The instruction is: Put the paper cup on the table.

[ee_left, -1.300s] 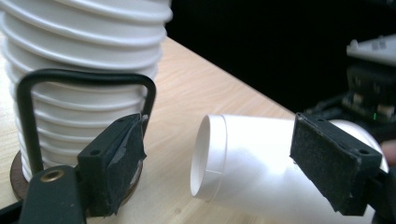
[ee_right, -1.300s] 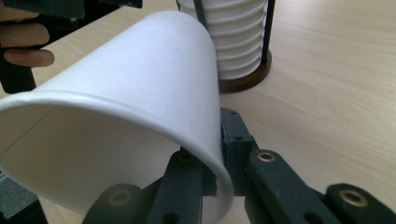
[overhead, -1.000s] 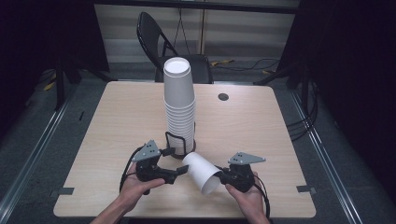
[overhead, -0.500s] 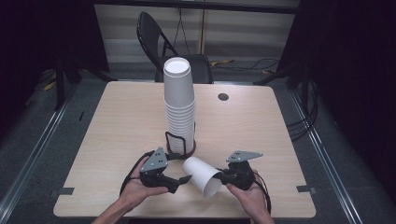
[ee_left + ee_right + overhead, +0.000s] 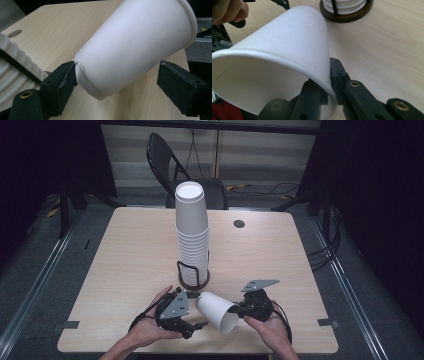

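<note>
I'm pinching the rim of the white paper cup [image 5: 216,311] in my right gripper [image 5: 243,309] while my left gripper [image 5: 196,319], jaws spread wide, is straddling its base.

Right gripper [image 5: 239,310] clamped shut; left gripper [image 5: 196,320] jaws apart.

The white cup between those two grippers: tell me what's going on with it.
A person is working at a wooden table with a gripper in each hand. The right gripper is shut on the rim of a single white paper cup, pinching the wall with one jaw inside and one outside, and holds it tipped on its side above the table. The left gripper is open, its jaws either side of the cup's base end, one touching it. Behind them a tall stack of cups stands in a wire holder.
</note>
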Demonstrator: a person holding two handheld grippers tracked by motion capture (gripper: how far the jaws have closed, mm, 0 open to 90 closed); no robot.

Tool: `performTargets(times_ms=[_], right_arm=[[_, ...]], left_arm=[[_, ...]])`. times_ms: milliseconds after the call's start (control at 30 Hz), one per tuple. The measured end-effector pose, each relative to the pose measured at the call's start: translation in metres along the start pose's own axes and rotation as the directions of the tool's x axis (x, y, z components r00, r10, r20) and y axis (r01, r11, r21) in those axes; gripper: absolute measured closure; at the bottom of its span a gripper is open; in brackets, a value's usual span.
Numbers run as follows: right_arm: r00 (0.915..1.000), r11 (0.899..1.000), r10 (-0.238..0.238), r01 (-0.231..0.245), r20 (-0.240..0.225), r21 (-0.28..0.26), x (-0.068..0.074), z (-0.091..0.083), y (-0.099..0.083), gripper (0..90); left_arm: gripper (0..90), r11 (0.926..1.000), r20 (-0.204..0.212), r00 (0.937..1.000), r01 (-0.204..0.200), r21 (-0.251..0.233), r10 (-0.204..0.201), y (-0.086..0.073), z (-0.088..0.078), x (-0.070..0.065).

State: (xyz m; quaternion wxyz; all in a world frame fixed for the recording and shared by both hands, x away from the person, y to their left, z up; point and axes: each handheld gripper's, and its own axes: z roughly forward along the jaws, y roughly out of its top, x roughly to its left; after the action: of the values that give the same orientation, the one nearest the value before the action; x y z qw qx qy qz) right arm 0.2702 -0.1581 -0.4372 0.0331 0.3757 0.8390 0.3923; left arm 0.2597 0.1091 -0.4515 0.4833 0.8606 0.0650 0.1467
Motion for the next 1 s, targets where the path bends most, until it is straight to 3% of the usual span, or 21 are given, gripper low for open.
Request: performTargets(times_ms=[300,333,500,567,600,867,900,1000], right_arm=[[0.9994,0.999,-0.026,0.027,-0.023,0.046,0.005,0.001,0.006,86.8],[0.9993,0.998,-0.025,0.026,-0.028,0.05,0.005,0.002,0.006,86.8],[0.9991,0.998,-0.029,0.03,-0.033,0.053,0.007,0.002,0.009,87.8],[0.9988,0.998,-0.033,0.035,-0.037,0.053,0.01,0.002,0.011,88.1],[0.9985,0.998,-0.032,0.034,-0.045,0.045,0.012,0.002,0.013,88.1],[0.9972,0.999,-0.02,0.023,-0.072,0.042,0.017,0.007,0.018,88.2],[0.9972,0.999,-0.019,0.022,-0.072,0.043,0.018,0.008,0.018,88.2],[0.9978,0.998,-0.014,0.017,-0.064,0.054,0.022,0.011,0.02,88.2]], left_arm=[[13.4,0.9945,-0.007,0.9949,-0.101,0.028,0.101,0.003,0.004,-0.008],[13.0,0.9894,-0.012,0.99,-0.14,0.038,0.141,0.003,0.004,-0.01],[14.8,0.982,0.001,0.983,-0.183,0.045,0.184,0.002,0.008,-0.014],[11.6,0.9807,-0.002,0.9814,-0.192,0.039,0.192,0.003,0.01,-0.016],[8.8,0.9771,-0.019,0.9774,-0.21,0.036,0.21,0.005,0.011,-0.018],[4.0,0.9749,-0.019,0.9749,-0.221,0.025,0.222,0.008,0.016,-0.021],[4.0,0.9775,-0.018,0.9775,-0.21,0.019,0.21,0.009,0.018,-0.023],[4.4,0.9747,-0.023,0.9744,-0.223,0.009,0.224,0.01,0.022,-0.026]])
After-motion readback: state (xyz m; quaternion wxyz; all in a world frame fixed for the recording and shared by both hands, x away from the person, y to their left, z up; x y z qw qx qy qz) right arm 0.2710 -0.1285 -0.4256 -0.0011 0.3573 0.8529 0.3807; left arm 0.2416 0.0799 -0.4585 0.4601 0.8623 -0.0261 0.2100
